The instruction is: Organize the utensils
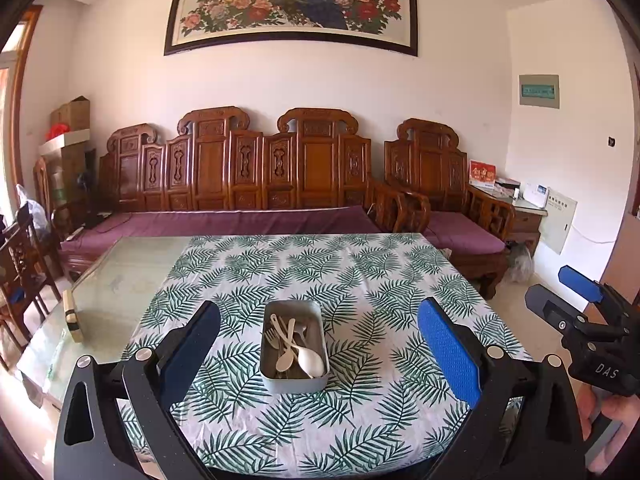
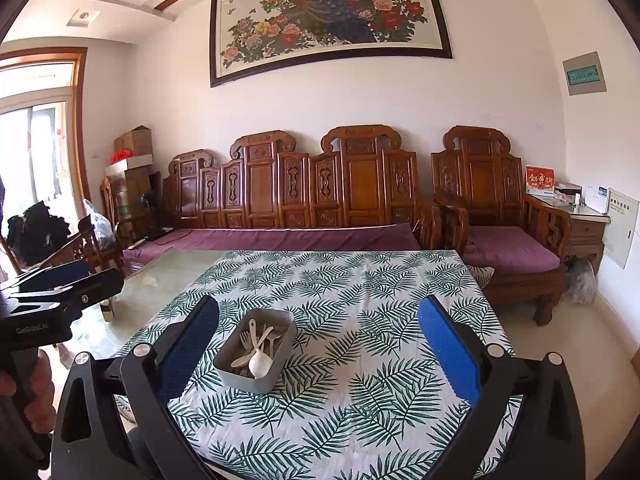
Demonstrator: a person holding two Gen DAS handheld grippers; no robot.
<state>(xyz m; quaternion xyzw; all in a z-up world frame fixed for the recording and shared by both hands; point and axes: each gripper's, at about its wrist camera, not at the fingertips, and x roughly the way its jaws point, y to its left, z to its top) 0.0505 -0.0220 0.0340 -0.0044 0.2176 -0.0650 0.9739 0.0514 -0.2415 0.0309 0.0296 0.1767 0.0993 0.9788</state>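
From the left wrist view, the left gripper (image 1: 318,344) hangs above the near edge of the table, its jaws spread wide and holding nothing; the blue pads (image 1: 450,354) touch neither the cloth nor the tray. Between them, further along the leaf-print tablecloth (image 1: 360,272), sits a grey metal tray (image 1: 294,346) with pale utensils (image 1: 298,346) piled inside: a large white spoon, a smaller beige spoon, a fork and a few thin handles, though the tangle is too dense to count with certainty. At the far right edge the right gripper (image 1: 568,288) shows from the side, off the table's right side, with one blue pad visible and a hand (image 1: 616,420) beneath it.

From the right wrist view, the right gripper (image 2: 318,346) is likewise released, jaws wide apart and empty above the cloth. The tray (image 2: 256,354) lies toward its left finger, turned at an angle, close to but apart from the pad. The utensils (image 2: 256,346) rest inside it. At the left edge the left gripper (image 2: 76,282) appears side-on, gripped by a hand (image 2: 28,388).
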